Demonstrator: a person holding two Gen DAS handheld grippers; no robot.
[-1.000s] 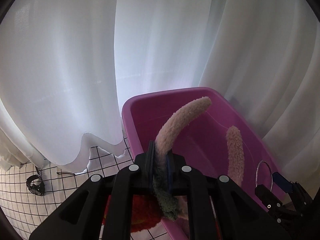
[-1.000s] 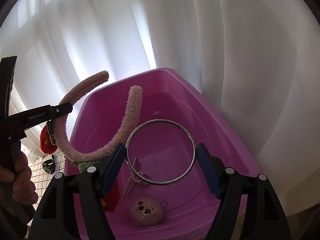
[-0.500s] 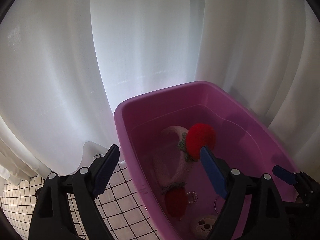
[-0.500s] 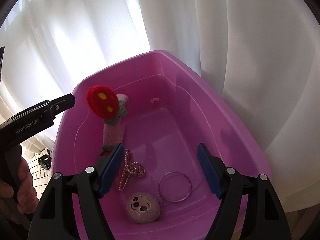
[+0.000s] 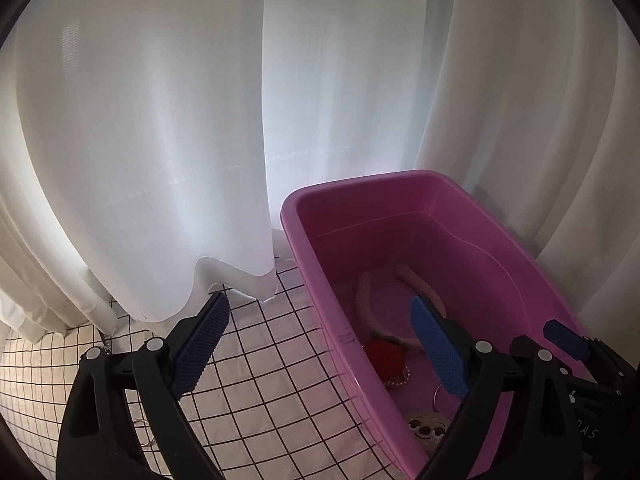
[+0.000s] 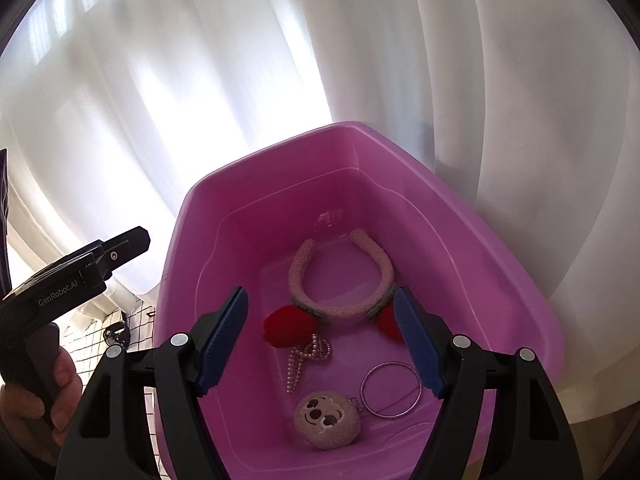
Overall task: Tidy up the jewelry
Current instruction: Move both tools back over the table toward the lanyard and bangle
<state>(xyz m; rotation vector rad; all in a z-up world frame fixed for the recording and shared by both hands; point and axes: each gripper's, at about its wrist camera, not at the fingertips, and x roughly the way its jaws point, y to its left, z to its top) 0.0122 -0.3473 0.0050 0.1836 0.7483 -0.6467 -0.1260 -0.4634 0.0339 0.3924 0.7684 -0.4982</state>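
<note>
Both tongs are spread and carry nothing. The left tongs (image 5: 318,346) straddle the near left wall of the bin (image 5: 360,186); the right tongs (image 6: 322,344) hover above the bin's inside.

Jewelry location: all pieces in view of the right wrist camera lie on the bin floor.
- Headband (image 6: 340,280): fuzzy pink, lying flat, with a red pompom (image 6: 286,326) at each side.
- Bead chain (image 6: 306,360): touching the left pompom.
- Bangle (image 6: 390,388): thin metal ring, near the right wall.
- Charm (image 6: 327,420): round, with a face, just beside the bangle.

Outside the bin, on the checked cloth (image 5: 260,360), a small ring (image 5: 146,434) shows under the left tongs and a dark piece (image 6: 117,334) lies near the curtain (image 5: 160,120).

Step in hand, by judgement: a release into the bin is complete and the tongs are free. The next move likely calls for swinging one pair of tongs over the cloth, lowering onto a remaining piece and closing on it.

Legible writing: "GenRobot.AI" on the left tongs body, seen from the right wrist camera.
</note>
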